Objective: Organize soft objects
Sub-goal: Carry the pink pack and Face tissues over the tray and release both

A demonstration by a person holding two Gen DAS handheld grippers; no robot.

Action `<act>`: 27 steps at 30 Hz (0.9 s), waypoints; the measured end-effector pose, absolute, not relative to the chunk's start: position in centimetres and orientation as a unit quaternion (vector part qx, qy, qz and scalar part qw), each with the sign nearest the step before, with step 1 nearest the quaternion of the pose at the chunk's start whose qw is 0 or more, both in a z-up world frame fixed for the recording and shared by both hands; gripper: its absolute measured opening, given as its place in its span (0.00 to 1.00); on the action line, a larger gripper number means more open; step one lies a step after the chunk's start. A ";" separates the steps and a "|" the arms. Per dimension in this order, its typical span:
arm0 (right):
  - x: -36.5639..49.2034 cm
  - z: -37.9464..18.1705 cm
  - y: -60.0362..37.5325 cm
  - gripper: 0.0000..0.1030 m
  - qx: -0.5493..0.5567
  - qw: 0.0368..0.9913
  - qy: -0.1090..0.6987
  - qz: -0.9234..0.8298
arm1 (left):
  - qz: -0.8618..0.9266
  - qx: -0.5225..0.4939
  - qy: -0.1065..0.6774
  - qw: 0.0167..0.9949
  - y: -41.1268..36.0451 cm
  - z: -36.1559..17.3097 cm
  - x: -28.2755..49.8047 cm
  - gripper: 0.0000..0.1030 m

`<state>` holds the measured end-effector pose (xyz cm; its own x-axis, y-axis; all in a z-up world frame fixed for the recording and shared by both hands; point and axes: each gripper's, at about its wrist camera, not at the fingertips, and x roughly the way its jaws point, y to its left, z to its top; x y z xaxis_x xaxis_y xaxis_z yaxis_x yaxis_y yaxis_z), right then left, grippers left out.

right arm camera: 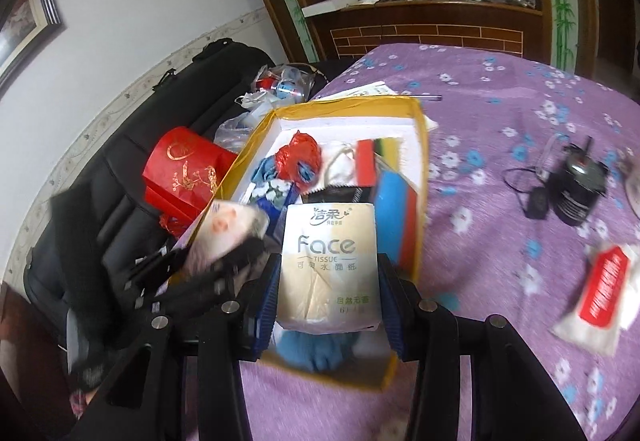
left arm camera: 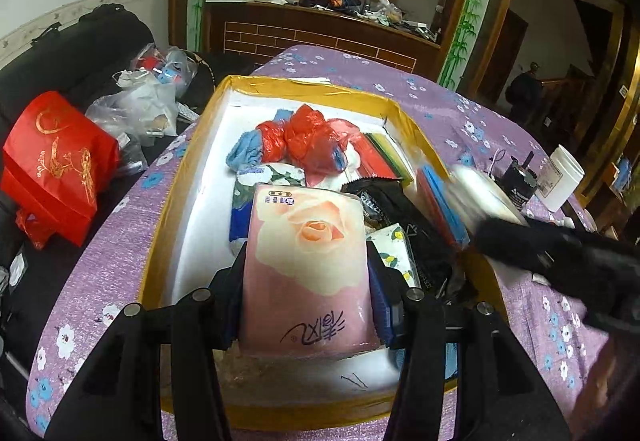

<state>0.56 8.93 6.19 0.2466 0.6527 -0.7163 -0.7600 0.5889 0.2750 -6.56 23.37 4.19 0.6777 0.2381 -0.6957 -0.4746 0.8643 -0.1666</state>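
My left gripper (left arm camera: 306, 277) is shut on a pink rose-print tissue pack (left arm camera: 310, 265) and holds it over the near end of a yellow-rimmed white box (left arm camera: 200, 121). My right gripper (right arm camera: 328, 281) is shut on a beige "Face" tissue pack (right arm camera: 326, 265) over the near right end of the same box (right arm camera: 420, 145). The box holds red plastic bags (left arm camera: 308, 141), blue cloth, sponges (left arm camera: 440, 197) and other packs. In the right wrist view the pink pack (right arm camera: 228, 229) shows blurred at the left. In the left wrist view the right gripper's black body (left arm camera: 560, 261) shows blurred at the right.
The box sits on a purple flowered tablecloth (right arm camera: 500, 121). A red-and-white packet (right arm camera: 600, 293) and a black device with a cable (right arm camera: 576, 185) lie right of it. A white jar (left arm camera: 558, 177) stands far right. A red gift bag (left arm camera: 56, 165) and plastic bags lie on a black sofa at the left.
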 end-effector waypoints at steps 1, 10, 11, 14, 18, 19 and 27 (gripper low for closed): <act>0.8 6.1 9.6 0.44 -0.066 0.788 0.417 0.448 | 0.195 -0.168 0.351 0.900 23.3 4.1 -6.4 0.48; 3.2 4.8 13.4 0.44 -0.077 0.791 0.422 0.437 | 0.202 -0.147 0.356 0.900 23.1 3.7 -5.7 0.48; 3.5 4.6 13.7 0.45 -0.080 0.792 0.422 0.434 | 0.204 -0.144 0.357 0.900 23.0 3.6 -5.6 0.48; 4.3 4.0 14.4 0.45 -0.085 0.793 0.425 0.427 | 0.208 -0.139 0.360 0.899 23.0 3.4 -5.4 0.48; 5.0 3.4 15.0 0.45 -0.094 0.795 0.423 0.425 | 0.217 -0.132 0.361 0.897 22.8 3.1 -5.2 0.49; 5.1 3.2 15.1 0.45 -0.095 0.795 0.423 0.425 | 0.219 -0.130 0.361 0.897 22.8 3.1 -5.2 0.49; 5.0 2.8 15.5 0.45 -0.101 0.794 0.418 0.430 | 0.230 -0.115 0.359 0.897 22.5 2.9 -5.1 0.49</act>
